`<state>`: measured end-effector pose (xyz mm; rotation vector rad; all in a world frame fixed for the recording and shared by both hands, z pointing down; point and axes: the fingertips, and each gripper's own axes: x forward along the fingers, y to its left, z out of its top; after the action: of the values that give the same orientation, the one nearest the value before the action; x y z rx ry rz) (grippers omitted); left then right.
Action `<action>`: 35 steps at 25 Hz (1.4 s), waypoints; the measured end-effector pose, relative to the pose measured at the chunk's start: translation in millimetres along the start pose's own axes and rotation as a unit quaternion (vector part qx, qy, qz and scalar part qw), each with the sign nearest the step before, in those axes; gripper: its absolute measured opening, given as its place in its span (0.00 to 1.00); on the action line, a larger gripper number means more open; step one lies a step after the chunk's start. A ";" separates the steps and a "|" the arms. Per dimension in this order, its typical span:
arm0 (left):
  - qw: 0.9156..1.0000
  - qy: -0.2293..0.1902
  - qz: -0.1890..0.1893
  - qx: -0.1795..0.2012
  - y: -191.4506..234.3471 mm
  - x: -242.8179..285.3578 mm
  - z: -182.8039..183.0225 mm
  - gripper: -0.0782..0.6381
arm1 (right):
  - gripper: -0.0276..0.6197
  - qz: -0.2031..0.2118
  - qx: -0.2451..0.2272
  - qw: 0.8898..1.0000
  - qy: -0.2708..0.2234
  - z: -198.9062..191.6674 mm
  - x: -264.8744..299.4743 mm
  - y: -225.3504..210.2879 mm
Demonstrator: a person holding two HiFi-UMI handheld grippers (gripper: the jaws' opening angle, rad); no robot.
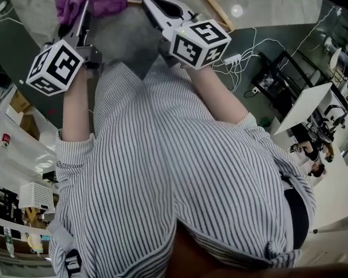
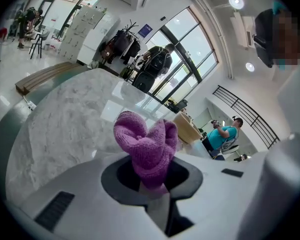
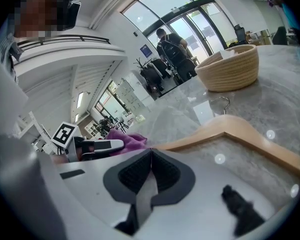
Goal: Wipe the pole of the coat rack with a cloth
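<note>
On the table, head view: a round marble-look top [image 1: 124, 36], grey and veined, with both tools reaching over it from arms in a striped shirt [image 1: 180, 172].
Head view, left gripper [image 1: 84, 9]: clenched on the cloth [image 1: 101, 0], which spills past the tips in a loose purple heap.
Head view, right gripper [image 1: 152, 2]: pinched together on nothing, just beside a wooden hanger [image 1: 213, 6].
Left gripper view, cloth [image 2: 147, 144]: fuzzy knit, bunched into two lobes that stand up from the dark pads.
Handling: it looks light, soft and floppy. It should wrap round a pole easily but could slide out of a shallow pinch, so a thick fold held deep in the jaws seems the sound hold.
Left gripper view, pole: none shows near the tools. A rack [image 2: 124, 43] hung with coats stands far across the room, and I cannot tell whether it is the one to wipe.
Right gripper view, jaws: the ribbed dark pads meet with no gap and hold nothing.
Right gripper view, hanger [image 3: 240, 131]: smooth pale wood, stiff and angled, with a wire hook, lying flat.
Right gripper view, basket [image 3: 230, 66]: round and woven, farther back on the table.
</note>
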<state>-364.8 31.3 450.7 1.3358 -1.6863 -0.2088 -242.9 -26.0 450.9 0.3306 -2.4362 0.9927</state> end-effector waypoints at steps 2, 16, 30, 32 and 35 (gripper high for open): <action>1.000 -0.001 0.006 -0.004 4.1 -4.5 -1.5 0.21 | 0.07 0.000 -0.002 1.000 0.000 0.7 -0.5 0.6; 0.999 -0.011 0.029 -0.012 17.2 -26.5 -5.4 0.21 | 0.07 0.005 -0.018 1.000 0.001 5.3 -7.3 10.6; 0.999 -0.020 0.031 -0.005 -3.2 -38.1 -12.8 0.21 | 0.07 0.003 -0.025 1.000 -0.017 14.7 -33.5 7.7; 0.999 -0.023 0.031 -0.002 -10.6 -41.1 -16.1 0.21 | 0.07 0.006 -0.027 0.999 -0.020 15.6 -40.5 8.1; 0.999 -0.029 0.032 -0.001 -30.2 -40.2 -23.0 0.21 | 0.07 0.011 -0.028 0.999 -0.026 19.5 -58.3 0.9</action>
<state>-328.9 62.0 421.8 1.2842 -1.7744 -0.2138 -200.2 -36.8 407.9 0.3140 -2.5147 0.9343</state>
